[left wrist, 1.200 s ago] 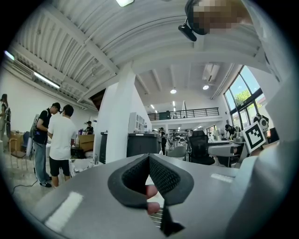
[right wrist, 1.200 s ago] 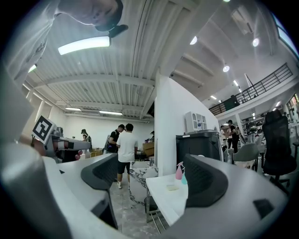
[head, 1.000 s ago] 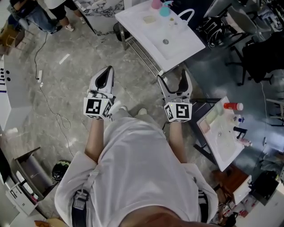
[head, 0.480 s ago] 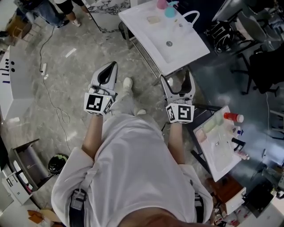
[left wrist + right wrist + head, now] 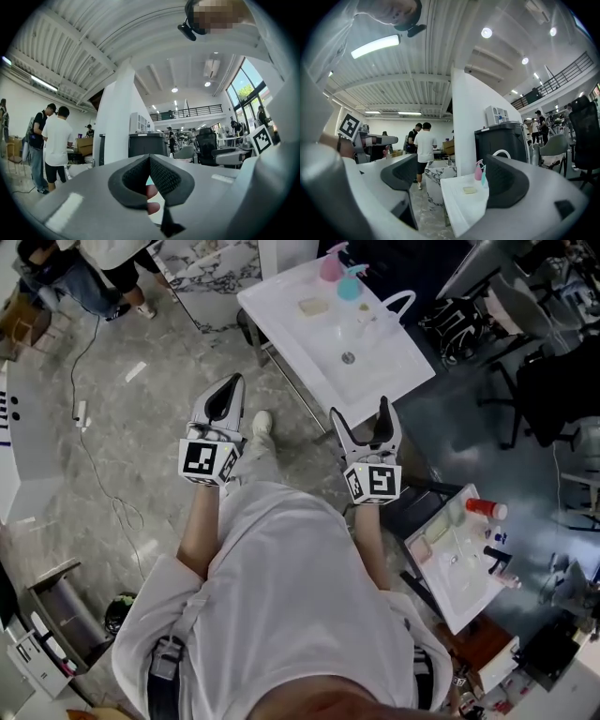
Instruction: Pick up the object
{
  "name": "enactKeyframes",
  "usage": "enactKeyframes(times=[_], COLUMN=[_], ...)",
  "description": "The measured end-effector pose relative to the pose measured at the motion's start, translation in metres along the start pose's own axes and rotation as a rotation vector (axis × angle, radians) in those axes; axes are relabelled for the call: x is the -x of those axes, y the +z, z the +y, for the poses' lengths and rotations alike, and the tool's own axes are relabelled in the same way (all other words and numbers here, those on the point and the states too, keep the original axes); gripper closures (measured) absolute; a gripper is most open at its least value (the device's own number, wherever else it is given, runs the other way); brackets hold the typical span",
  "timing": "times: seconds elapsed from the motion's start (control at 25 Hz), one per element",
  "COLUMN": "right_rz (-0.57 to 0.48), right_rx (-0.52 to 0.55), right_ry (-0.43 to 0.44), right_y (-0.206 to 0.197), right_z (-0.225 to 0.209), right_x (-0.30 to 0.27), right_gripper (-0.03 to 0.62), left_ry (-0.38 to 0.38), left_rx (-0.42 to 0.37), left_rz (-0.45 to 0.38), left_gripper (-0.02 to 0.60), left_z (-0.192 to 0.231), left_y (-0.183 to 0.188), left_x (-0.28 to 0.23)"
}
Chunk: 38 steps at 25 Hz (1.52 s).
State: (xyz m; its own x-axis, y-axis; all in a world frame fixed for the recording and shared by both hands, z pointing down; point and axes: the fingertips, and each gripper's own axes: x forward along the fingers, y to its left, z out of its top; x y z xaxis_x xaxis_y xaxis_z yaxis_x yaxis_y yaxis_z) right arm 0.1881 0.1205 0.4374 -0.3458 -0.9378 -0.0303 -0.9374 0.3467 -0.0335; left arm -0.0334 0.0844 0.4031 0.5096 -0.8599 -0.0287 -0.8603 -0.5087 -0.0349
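Head view: the left gripper (image 5: 231,382) is pinched together and empty. The right gripper (image 5: 360,409) is spread with nothing in it. Both aim toward 12 o'clock at the white sink top (image 5: 375,352), well apart from it. The likely object, a pale soap bar (image 5: 311,306), lies flat there.

Left gripper view: the pads meet.

Right gripper view: the bar sits framed between the parted jaws at 5 o'clock. The approach should close in first, then straddle the bar's short side. Its long axis seems to run 9-to-3, though it is too small to be sure.

We log two changes: sink (image 5: 309,338) drawn nearer the right gripper (image 5: 360,411); one shoe (image 5: 261,421), seemingly the left, stepped forward beside the left gripper (image 5: 228,390).
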Motion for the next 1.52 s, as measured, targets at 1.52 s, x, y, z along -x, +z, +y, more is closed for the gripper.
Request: enactKeyframes(times=[1.52], right_rz=[0.488], right_rx=[-0.144], right_ry=[-0.101], right_y=[-0.182], right_z=[-0.083], right_x=[-0.415], right_gripper=[0.126], left_ry=[-0.031], left_rx=[0.11], left_rz=[0.152], left_gripper=[0.583], left_z=[0.261], left_y=[-0.072], left_x=[-0.265])
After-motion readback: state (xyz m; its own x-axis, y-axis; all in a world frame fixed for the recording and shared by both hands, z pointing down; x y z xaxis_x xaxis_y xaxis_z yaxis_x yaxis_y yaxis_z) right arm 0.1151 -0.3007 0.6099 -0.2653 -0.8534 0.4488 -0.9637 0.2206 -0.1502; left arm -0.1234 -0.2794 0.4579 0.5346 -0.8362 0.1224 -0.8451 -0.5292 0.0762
